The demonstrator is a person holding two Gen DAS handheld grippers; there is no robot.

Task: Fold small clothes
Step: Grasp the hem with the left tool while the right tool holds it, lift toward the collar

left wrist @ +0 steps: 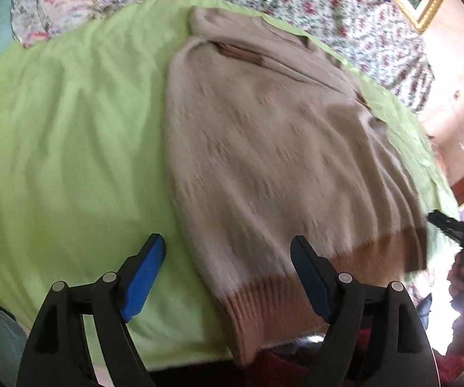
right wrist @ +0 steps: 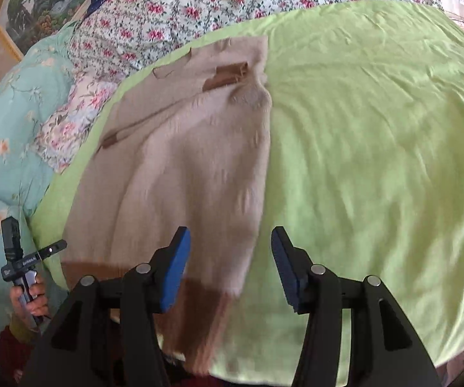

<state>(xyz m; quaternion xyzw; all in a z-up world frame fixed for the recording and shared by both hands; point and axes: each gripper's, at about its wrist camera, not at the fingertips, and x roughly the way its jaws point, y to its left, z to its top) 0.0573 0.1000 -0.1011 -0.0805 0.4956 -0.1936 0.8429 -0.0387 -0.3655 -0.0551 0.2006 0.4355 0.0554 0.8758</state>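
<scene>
Both grippers open over the sweater's hem, nothing held.

The left gripper (left wrist: pixel 228 277) and right gripper (right wrist: pixel 230 269) have their jaws spread wide with no cloth in them. The sweater (left wrist: pixel 264 148) lies flat on the green sheet (left wrist: pixel 70 129), hem nearest and hanging a bit off the edge. I think the next good move is to pinch both hem corners evenly, then carry them up to the collar. No words can be read; the brown patch (left wrist: pixel 240 54) near the collar is too blurry to tell.
</scene>
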